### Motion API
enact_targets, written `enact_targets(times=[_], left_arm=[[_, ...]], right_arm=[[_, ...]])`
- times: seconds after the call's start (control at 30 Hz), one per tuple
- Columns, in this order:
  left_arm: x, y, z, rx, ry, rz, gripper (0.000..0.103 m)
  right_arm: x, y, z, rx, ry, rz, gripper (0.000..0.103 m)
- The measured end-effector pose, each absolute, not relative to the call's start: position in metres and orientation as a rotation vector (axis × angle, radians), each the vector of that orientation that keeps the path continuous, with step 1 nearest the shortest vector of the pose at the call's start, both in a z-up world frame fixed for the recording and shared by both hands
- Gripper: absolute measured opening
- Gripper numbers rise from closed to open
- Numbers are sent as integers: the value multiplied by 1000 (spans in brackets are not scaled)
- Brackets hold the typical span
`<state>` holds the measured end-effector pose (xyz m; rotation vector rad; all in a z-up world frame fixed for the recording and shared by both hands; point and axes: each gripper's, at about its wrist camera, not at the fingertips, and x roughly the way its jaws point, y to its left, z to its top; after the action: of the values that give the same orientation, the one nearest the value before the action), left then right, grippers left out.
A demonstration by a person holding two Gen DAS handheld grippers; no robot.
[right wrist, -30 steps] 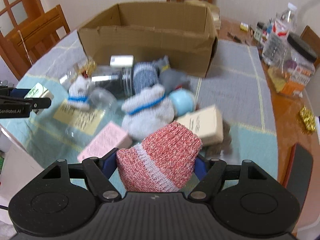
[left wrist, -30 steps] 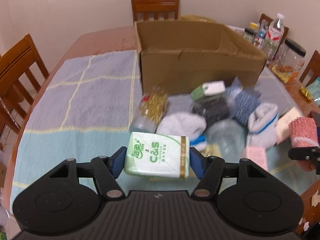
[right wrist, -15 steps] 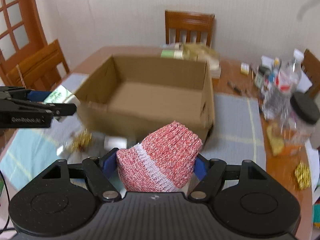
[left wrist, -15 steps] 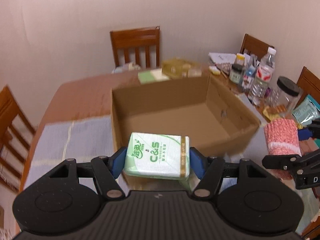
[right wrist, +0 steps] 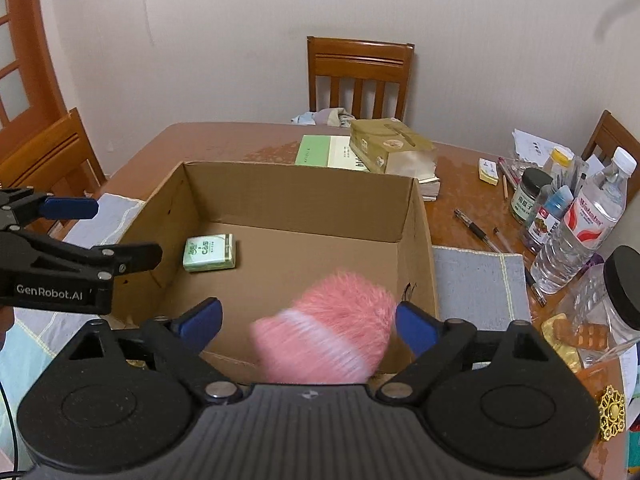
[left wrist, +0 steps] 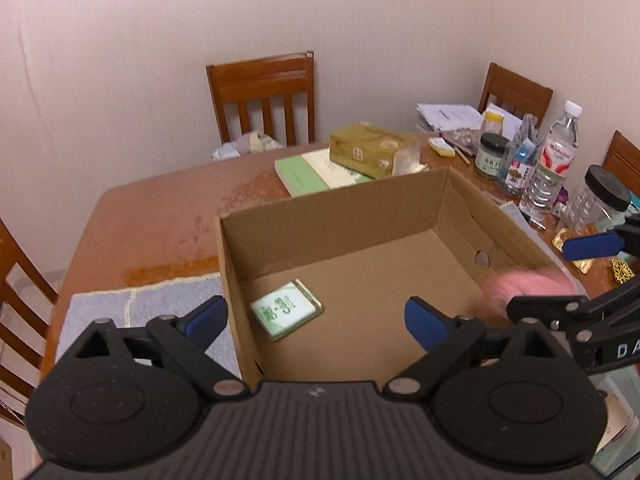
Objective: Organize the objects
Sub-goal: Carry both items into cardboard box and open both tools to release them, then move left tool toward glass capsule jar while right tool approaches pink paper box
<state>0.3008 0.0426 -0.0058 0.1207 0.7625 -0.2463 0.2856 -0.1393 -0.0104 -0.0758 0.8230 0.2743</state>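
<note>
Hanging over the near edge of the cardboard box [right wrist: 416,232], both my claws are spread wide, their jaws having just been opening. In my right claw [right wrist: 308,320] the pink knitted roll [right wrist: 324,332] is blurred in the gap between the blue pads, touching neither as far as I can tell, so I judge it is dropping free toward the box's near right corner. My left claw [left wrist: 316,316] has nothing between its jaws; the green tissue pack [left wrist: 286,309] lies flat on the box floor below and ahead of it, near the left wall, its long side slanted across the floor. Both things sit inside the box or over it, so my next move, as I judge it, turns away from here: back toward me, to whatever is left on the cloth [right wrist: 476,280]. Beyond the box are a green book [right wrist: 320,152], a tan carton [right wrist: 384,146] and a wooden chair [right wrist: 360,76] at the wall; bottles [right wrist: 580,224] crowd the far right.
</note>
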Motion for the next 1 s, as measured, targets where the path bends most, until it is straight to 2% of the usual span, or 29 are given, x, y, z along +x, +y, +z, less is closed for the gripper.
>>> enact_targets(times=[0.3, 0.73, 1.0], left_arm=[[297, 55, -10, 91, 775, -253, 99], [227, 66, -11, 26, 794, -158, 101], [182, 66, -41, 22, 853, 5, 101]], right_arm=[[281, -138, -7, -54, 832, 227, 103], [220, -148, -18, -56, 851, 312, 103], [176, -162, -31, -38, 846, 385, 103]])
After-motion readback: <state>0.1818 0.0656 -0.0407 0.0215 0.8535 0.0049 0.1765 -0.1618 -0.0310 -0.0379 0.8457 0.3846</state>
